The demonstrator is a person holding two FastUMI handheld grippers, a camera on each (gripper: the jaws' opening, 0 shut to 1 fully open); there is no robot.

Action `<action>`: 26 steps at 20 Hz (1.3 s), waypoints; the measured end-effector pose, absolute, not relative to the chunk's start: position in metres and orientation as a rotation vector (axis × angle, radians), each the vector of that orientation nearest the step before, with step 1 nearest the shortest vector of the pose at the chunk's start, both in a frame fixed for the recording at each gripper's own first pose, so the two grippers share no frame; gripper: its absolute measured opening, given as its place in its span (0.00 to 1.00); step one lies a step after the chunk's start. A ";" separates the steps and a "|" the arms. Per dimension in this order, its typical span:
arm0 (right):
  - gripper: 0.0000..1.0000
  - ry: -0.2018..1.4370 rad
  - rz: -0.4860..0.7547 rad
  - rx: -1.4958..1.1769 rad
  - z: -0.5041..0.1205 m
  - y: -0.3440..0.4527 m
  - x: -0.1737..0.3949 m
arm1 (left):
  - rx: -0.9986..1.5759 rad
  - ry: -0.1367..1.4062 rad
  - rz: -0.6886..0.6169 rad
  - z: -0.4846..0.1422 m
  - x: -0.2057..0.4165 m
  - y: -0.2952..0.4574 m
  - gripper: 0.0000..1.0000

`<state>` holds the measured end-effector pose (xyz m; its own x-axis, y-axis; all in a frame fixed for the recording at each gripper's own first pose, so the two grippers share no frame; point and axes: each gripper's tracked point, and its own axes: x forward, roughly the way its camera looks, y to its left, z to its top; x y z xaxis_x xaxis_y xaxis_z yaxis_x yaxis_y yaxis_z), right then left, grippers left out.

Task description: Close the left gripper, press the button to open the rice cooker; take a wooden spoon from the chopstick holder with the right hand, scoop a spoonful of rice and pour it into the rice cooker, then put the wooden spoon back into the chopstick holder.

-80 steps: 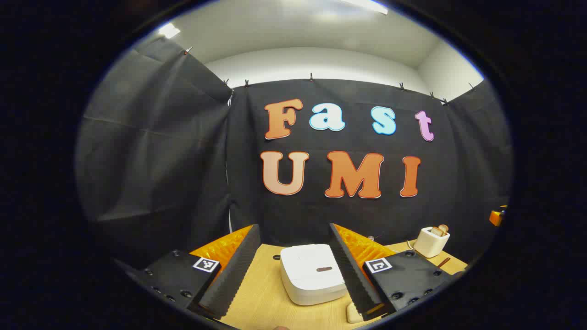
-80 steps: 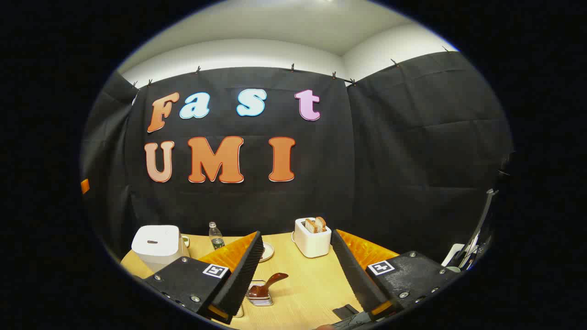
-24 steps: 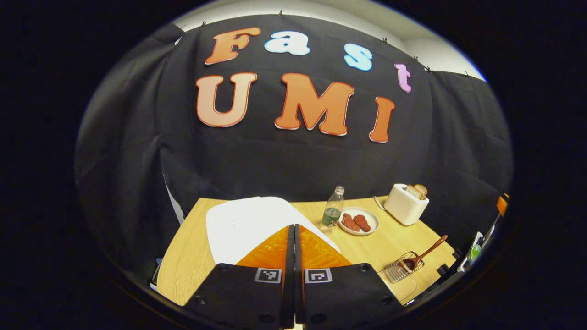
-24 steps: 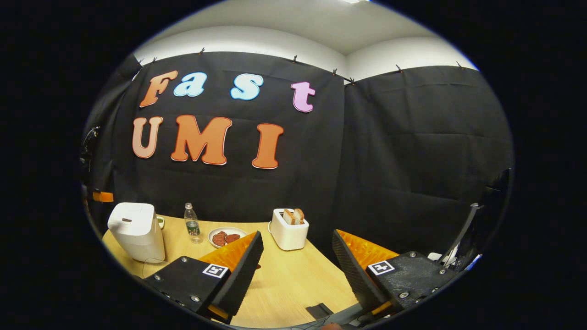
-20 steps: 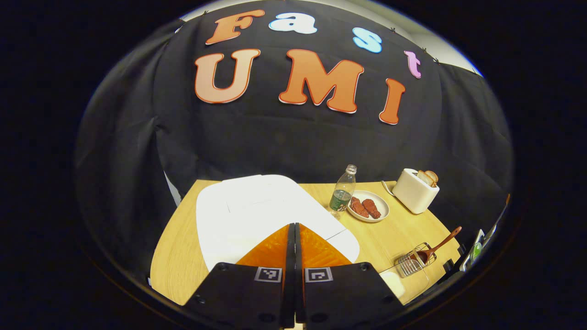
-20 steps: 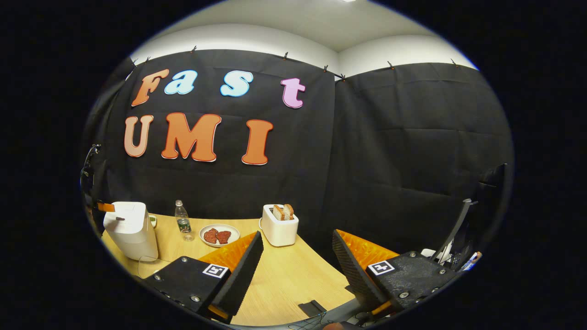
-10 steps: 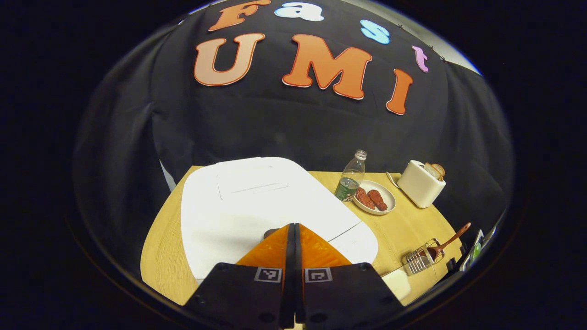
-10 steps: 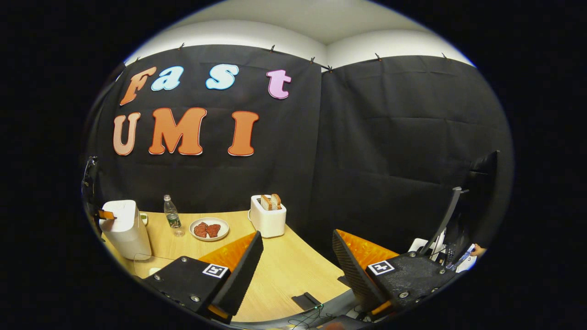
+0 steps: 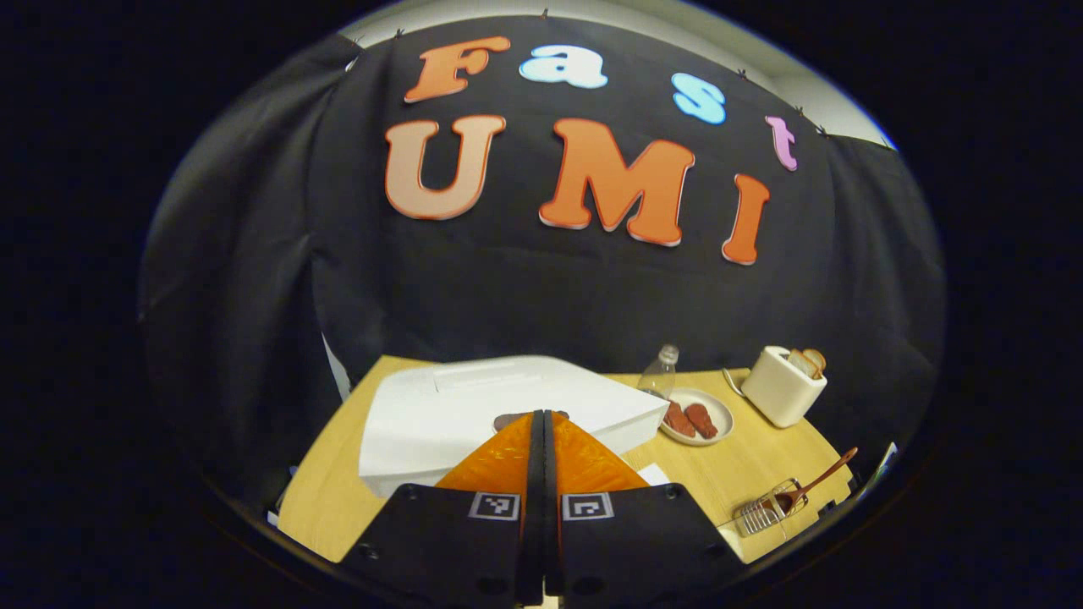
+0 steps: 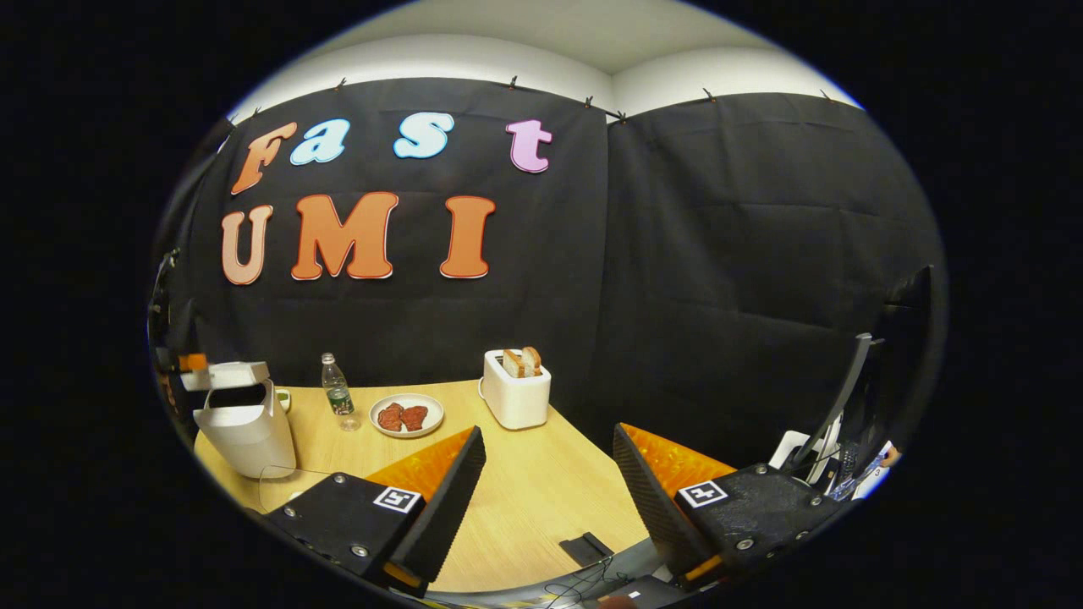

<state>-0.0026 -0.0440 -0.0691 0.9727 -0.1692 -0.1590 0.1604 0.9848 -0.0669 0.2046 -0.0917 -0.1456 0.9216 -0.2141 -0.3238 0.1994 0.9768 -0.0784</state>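
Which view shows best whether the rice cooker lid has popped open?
The right gripper view: the rice cooker is side-on, lid lifted off the body. The left gripper view shows its white top, partly behind the left gripper.

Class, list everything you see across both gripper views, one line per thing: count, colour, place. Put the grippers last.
rice cooker: one, white, left end of the table, lid lifted partly open
water bottle: one, clear with a dark label, right of the rice cooker
plate: one, white, holds two reddish-brown pieces of food, between bottle and toaster
toaster: one, white, two bread slices standing in it, near the back wall
wire holder: one, metal, near the table's front right edge
wooden spoon: one, brown, leaning in the wire holder
table: one, light wood
left gripper: one, shut, tip at the rice cooker's lid
right gripper: one, open, over the table's right part, holding nothing
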 end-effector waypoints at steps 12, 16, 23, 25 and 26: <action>0.95 0.189 -0.028 0.010 -0.085 0.005 0.021 | -0.061 0.163 -0.092 -0.046 0.117 -0.019 0.05; 0.95 0.211 0.017 0.033 -0.097 0.020 0.032 | -0.035 0.146 -0.046 -0.037 0.095 0.006 0.09; 0.95 0.311 0.055 0.070 -0.154 0.036 0.064 | -0.051 0.087 0.010 -0.008 0.062 0.035 0.09; 0.95 0.353 0.063 0.079 -0.174 0.040 0.073 | 0.006 0.044 0.116 0.003 0.053 0.063 0.10; 0.95 0.375 0.066 0.095 -0.182 0.041 0.077 | 0.014 0.018 0.146 0.011 0.048 0.071 0.10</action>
<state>0.0772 0.0405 -0.1818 0.9284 0.0822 -0.3625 -0.0472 0.9934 0.1046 0.0481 0.0713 0.0107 0.9892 0.1453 -0.0173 -0.1450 0.9893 0.0153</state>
